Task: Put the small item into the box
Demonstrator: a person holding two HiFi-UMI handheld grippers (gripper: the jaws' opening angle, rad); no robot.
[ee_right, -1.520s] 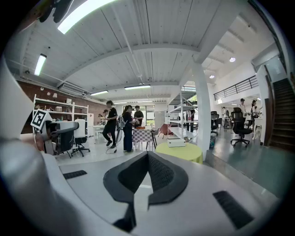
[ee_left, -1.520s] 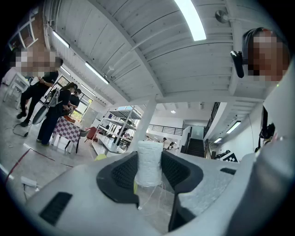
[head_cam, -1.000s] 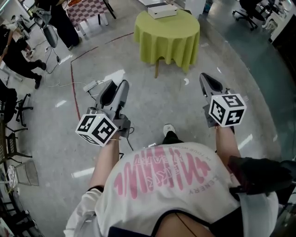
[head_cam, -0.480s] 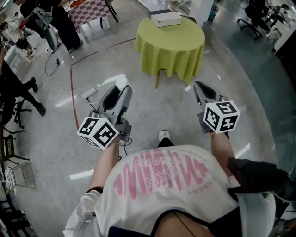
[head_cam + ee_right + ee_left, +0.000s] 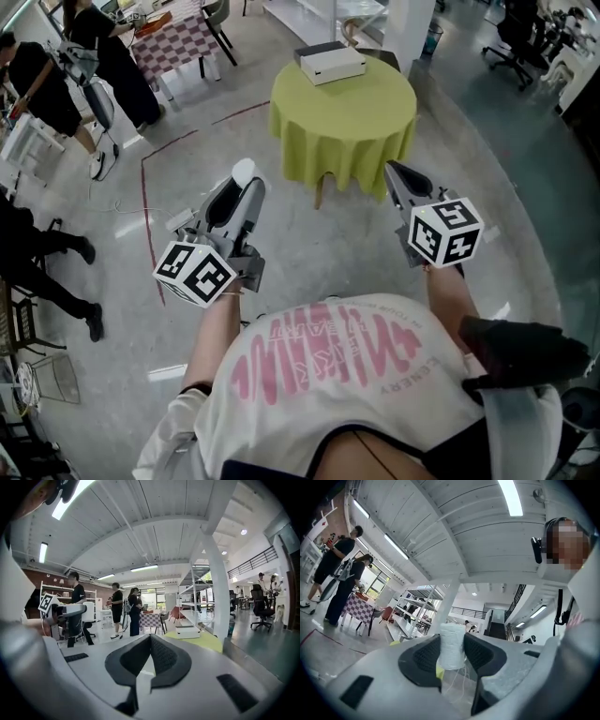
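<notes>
White thread, wound tight into a small cylindrical spool [image 5: 452, 645], stands upright between the dark cross-hatched pads of my left gripper [image 5: 452, 654]. The gripper is clamped on it from both sides, and a few loose strands hang below it. My right gripper [image 5: 150, 644] carries nothing: its two black textured pads are pressed together into one pointed ridge. Both tools have smooth pale grey plastic shells. Each bears a cube with black-and-white square markers; the left cube [image 5: 195, 274] and the right cube [image 5: 446, 232] sit just ahead of my forearms in the head view.

I hold both grippers in the air over a polished grey concrete floor [image 5: 309, 239] that throws back glare from the ceiling lights. Ahead of the tips stands a round table under a yellow-green cloth [image 5: 342, 117] that drapes in soft folds. Near its far edge rests a flat white rectangular box [image 5: 330, 64]. The spool is well apart from that box, up in my left grip and short of the table.

A thin red line [image 5: 147, 187] runs across the floor to the left. Beyond it is a table with a pink-and-white checked cloth [image 5: 178, 36], with people [image 5: 42, 84] in dark clothes standing near it. White metal shelving [image 5: 194, 599] and black office chairs [image 5: 511, 28] fill the far side of the open, white-ceilinged room.
</notes>
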